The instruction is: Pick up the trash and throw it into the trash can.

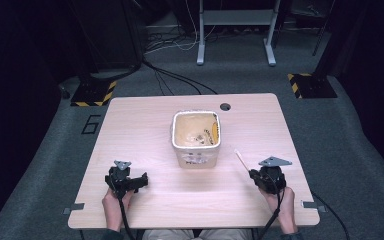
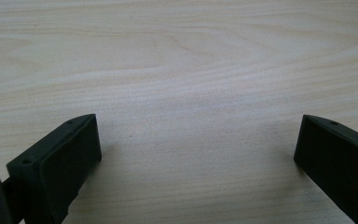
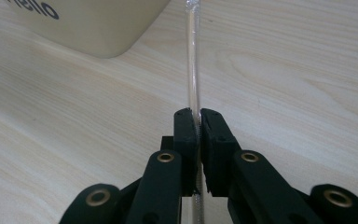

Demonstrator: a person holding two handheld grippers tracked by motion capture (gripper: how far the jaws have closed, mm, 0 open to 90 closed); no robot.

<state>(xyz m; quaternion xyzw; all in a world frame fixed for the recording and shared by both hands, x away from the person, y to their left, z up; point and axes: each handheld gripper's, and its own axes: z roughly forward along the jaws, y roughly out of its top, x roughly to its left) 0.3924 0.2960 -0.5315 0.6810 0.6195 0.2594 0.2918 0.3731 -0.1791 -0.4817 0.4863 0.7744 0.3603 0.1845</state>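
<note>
Clear plastic straw (image 3: 193, 60), wrapped and slender, pinched between the closed jaws of the right gripper (image 1: 254, 174); its long axis runs forward and left from the jaws, toward the cream tub (image 1: 196, 138) at mid-table — the right hand is plainly the nearer. Inside the tub: brownish residue and something yellow, not identifiable. Left gripper (image 2: 198, 140) rests on the wooden table (image 1: 145, 112), jaws spread wide, holding nothing.
</note>
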